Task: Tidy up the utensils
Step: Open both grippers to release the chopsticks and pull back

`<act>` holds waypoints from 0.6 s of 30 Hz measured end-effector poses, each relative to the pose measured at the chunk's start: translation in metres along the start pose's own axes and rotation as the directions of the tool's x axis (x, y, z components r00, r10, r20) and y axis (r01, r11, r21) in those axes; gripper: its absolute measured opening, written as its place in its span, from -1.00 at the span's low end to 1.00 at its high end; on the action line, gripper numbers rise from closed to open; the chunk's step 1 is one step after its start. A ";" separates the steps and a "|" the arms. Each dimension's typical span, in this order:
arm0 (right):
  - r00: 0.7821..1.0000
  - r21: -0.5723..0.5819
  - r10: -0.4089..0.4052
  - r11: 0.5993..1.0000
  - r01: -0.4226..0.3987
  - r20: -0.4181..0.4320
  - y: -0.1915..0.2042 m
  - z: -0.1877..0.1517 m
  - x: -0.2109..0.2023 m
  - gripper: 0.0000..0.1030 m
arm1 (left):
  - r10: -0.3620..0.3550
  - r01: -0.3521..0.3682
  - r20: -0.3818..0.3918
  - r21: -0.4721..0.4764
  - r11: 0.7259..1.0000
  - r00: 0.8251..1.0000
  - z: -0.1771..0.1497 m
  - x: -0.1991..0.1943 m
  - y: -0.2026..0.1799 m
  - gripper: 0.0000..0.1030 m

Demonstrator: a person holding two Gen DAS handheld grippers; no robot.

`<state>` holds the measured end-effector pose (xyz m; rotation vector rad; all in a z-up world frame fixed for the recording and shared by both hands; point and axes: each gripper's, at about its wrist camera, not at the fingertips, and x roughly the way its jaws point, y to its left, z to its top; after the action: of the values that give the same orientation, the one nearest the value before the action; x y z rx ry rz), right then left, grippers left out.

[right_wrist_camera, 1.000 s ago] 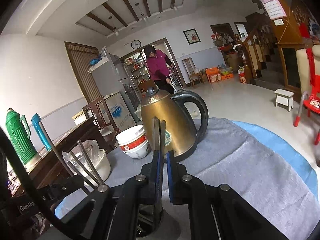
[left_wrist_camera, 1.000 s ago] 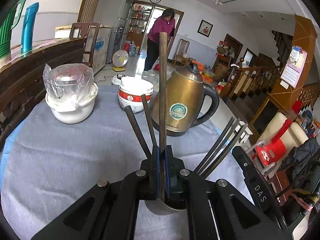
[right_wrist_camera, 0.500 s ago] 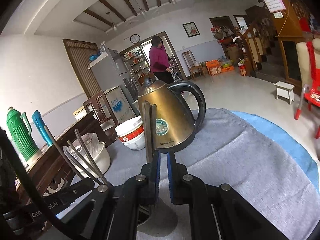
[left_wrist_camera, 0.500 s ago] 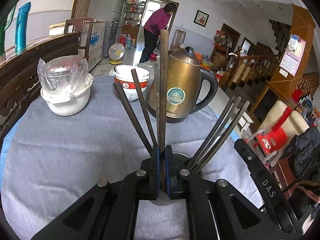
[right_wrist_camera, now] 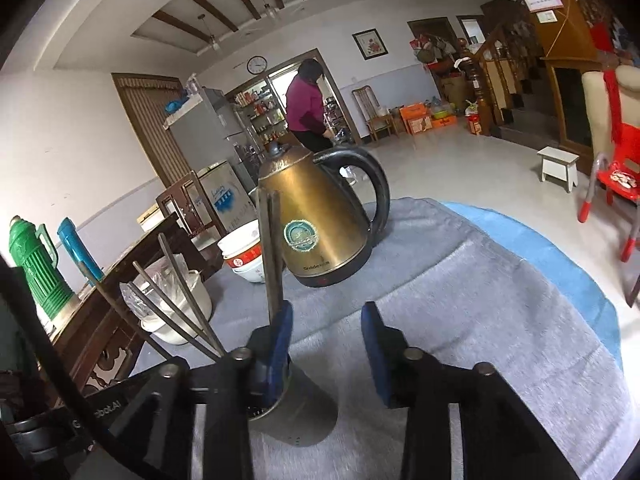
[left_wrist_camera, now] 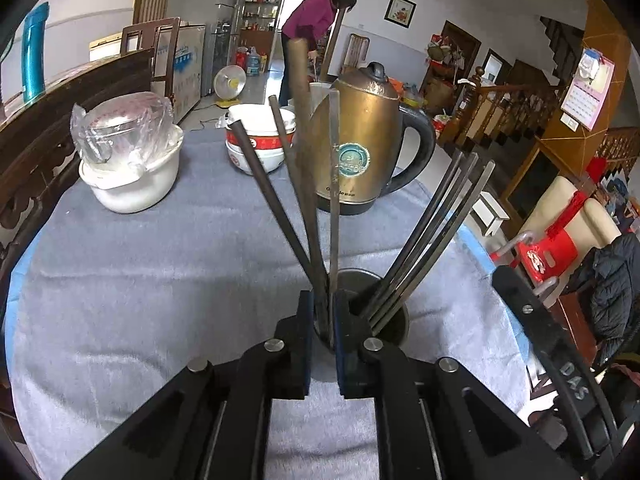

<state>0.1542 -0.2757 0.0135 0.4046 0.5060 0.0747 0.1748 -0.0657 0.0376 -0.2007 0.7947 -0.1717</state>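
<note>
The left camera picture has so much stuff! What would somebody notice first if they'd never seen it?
Probably the brass-coloured kettle standing at the table's far side, with the stacked red-and-white bowls just left of it. Up close, dark chopsticks fan out of a metal cup, and the left gripper is closed around a few of them.

One metal holder [left_wrist_camera: 394, 320] stands on the surface [left_wrist_camera: 160, 264]. It holds seven chopsticks [left_wrist_camera: 304, 168]: four lean left and upright, three [left_wrist_camera: 440, 216] fan right. One brass kettle [left_wrist_camera: 360, 140], one stack of red-banded white bowls [left_wrist_camera: 256, 140] (number unclear) and one white pot [left_wrist_camera: 132, 184] with a bagged glass cup [left_wrist_camera: 120, 128] share the surface. Two thermos flasks [right_wrist_camera: 36, 264] stand aside, one green, one blue [right_wrist_camera: 76, 248].
</note>
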 end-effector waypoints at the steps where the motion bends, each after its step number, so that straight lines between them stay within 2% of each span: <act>1: 1.000 -0.005 -0.001 1.000 0.002 0.006 0.000 0.000 -0.004 0.11 | 0.000 0.000 -0.001 -0.005 1.000 1.000 -0.001 -0.003 0.001 -0.65; 2: 1.000 -0.010 0.000 1.000 0.000 0.009 0.001 0.000 -0.008 0.11 | 0.000 0.000 0.003 -0.010 1.000 1.000 -0.002 -0.007 0.001 -0.54; 4: 1.000 -0.016 0.001 1.000 -0.001 0.008 0.003 0.000 -0.014 0.11 | 0.007 -0.007 0.020 -0.016 1.000 1.000 -0.005 -0.015 0.003 -0.12; 6: 1.000 -0.016 0.004 1.000 -0.004 0.004 0.003 -0.002 -0.019 0.11 | 0.020 -0.019 0.039 -0.016 1.000 0.999 -0.009 -0.025 0.005 -0.02; 11: 1.000 -0.027 0.003 1.000 -0.004 -0.014 0.005 -0.009 -0.030 0.11 | 0.027 -0.026 0.045 -0.033 0.999 0.999 -0.018 -0.039 0.019 0.02; 18: 0.997 -0.072 0.007 0.997 -0.012 -0.073 0.014 -0.028 -0.044 0.21 | 0.073 -0.070 0.063 -0.041 0.997 0.995 -0.037 -0.056 0.035 0.33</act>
<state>0.1025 -0.2607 0.0167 0.3347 0.5719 0.1167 0.1120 -0.0236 0.0420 -0.2134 0.7402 -0.0817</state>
